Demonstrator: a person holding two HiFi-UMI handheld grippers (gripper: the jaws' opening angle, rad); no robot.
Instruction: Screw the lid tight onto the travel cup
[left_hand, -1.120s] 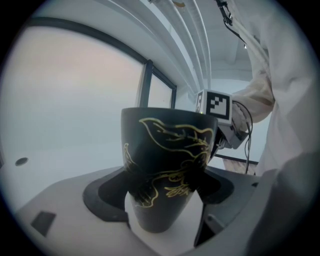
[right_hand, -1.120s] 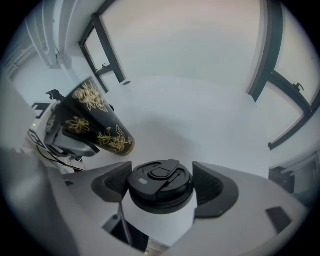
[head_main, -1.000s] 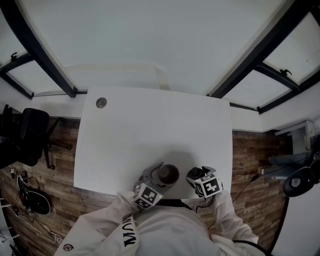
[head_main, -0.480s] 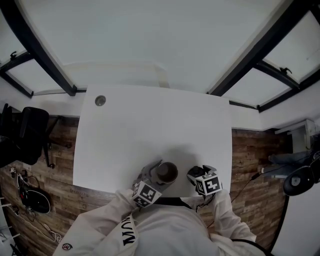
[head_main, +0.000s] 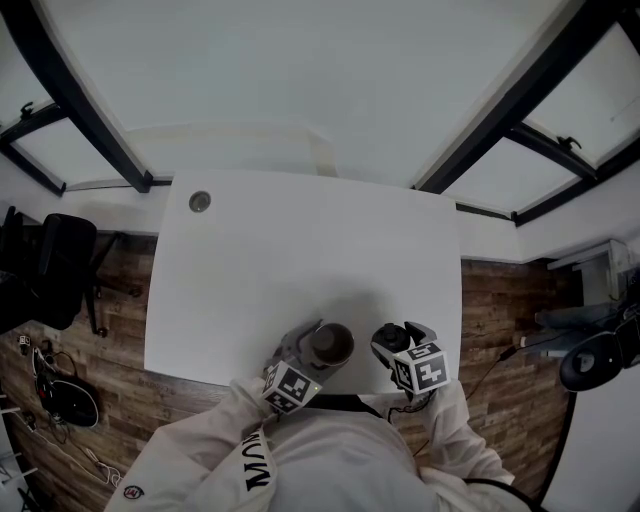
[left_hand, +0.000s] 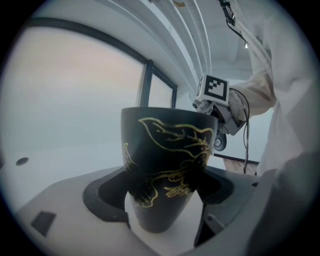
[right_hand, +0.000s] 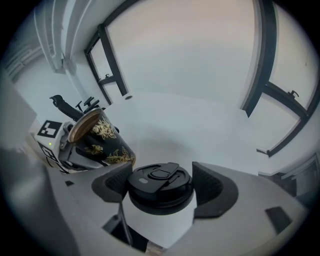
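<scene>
- Left gripper (head_main: 316, 352): jaws clamped on the travel cup (left_hand: 165, 170); points toward 1 o'clock in the head view.
- Right gripper (head_main: 396, 342): jaws wide, gripping the lid (right_hand: 159, 187); points toward 11 o'clock.
- Sleeved forearms (head_main: 215, 440): enter from 6 o'clock.

Dressed in cream-white jacket (head_main: 340, 470), sleeves (head_main: 200, 455) loose and creased, black lettering (head_main: 258, 468) on left side, small round badge (head_main: 131, 493) on left sleeve. Left gripper (left_hand: 160, 200) and right gripper (right_hand: 160, 187) built alike: pale grey moulded bodies, dark curved pads (right_hand: 212, 187) lining jaws. Topped with white cubes (head_main: 422, 368) bearing black square markers. Thin black cable (left_hand: 245, 140) hanging by right gripper.
</scene>
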